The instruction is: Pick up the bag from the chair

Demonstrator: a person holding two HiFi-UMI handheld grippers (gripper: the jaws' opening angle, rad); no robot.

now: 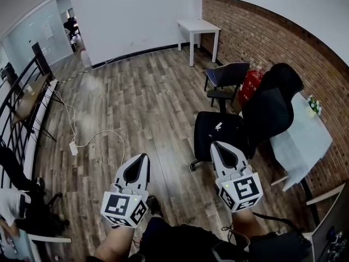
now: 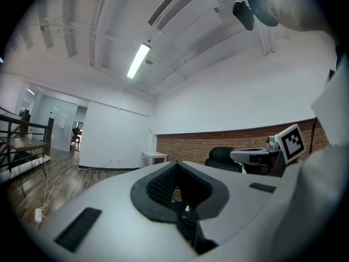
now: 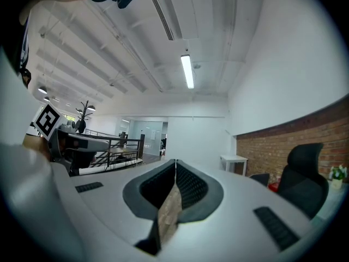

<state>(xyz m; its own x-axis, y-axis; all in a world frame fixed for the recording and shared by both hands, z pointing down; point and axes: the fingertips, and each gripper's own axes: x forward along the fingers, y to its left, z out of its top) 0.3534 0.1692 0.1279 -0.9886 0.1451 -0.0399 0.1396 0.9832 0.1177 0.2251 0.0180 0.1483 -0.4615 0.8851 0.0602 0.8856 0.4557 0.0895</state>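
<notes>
Approach to the bag, with both grippers empty and nothing grasped yet.

In the head view the black bag (image 1: pixel 217 130) lies on the seat of the black office chair (image 1: pixel 271 112) at right of centre, in front of the brick wall (image 1: pixel 262 34). The right gripper (image 1: pixel 216 146) is at lower centre with its tip pointing at the bag's near edge, seemingly close to it but not touching. The left gripper (image 1: pixel 143 158) is further left over the wooden floor (image 1: pixel 136 91), well apart from the chair. In each gripper view the jaws meet at their tips with nothing between them. My judgement is that this is the reach stage. The next move calls for spreading the right jaws, lowering them onto a fold or handle of the bag, closing firmly and lifting it clear of the seat.
</notes>
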